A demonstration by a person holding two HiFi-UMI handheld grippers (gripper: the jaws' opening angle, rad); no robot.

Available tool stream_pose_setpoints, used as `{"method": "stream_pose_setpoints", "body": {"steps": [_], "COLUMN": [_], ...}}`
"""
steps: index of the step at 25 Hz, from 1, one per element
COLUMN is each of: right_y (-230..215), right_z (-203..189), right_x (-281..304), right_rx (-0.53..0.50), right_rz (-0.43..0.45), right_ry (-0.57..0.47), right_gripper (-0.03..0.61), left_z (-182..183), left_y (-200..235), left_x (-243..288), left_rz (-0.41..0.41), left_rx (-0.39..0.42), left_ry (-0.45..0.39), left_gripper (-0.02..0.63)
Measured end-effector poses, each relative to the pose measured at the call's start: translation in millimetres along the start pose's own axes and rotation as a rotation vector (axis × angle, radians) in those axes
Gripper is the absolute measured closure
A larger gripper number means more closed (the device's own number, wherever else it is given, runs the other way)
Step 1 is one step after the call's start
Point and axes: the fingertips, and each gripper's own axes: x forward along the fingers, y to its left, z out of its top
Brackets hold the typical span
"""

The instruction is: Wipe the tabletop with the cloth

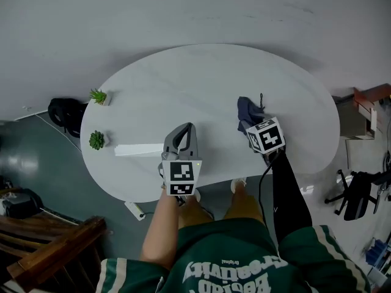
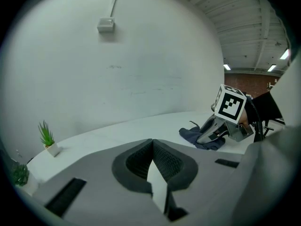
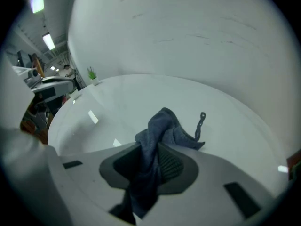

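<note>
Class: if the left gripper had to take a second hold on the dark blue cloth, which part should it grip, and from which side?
Probably the bunched free end of the cloth, which stands up off the tabletop beyond the right gripper, shut on its near part. Come from the left, low: the raised fold gives the left gripper something to close its jaws across.

left gripper (image 1: 185, 129): grey shell, dark ribbed pads (image 2: 164, 161), black-white left marker cube (image 1: 181, 176) | right gripper (image 1: 246, 127): same build, right marker cube (image 1: 266, 135), black cable (image 1: 263, 182) attached at rear | worn, frame bottom: green jersey (image 1: 232, 261), white-striped and white-lettered; black sleeve (image 1: 288, 197); tan shorts (image 1: 244, 206)
</note>
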Motion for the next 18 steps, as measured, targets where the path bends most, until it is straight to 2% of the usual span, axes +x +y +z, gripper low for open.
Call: {"method": "stream_pose_setpoints", "body": {"steps": [7, 18], "right_y": [111.3, 270.3], "right_z": [54.6, 102.9], "right_x": [46.9, 97.5], "right_rx": [-0.136, -0.307], "right_rz": [0.066, 0.140], "right_ry": [0.009, 0.028], "right_gripper": [0.475, 0.475], "left_z": [-30.6, -95.0], "left_y": [89.1, 209.4], "left_x": [-56.6, -161.4], "left_rz": [0.119, 0.283], "left_rx": [-0.044, -0.107], "left_ry": [0.005, 0.028], "left_gripper": [0.614, 0.614]}}
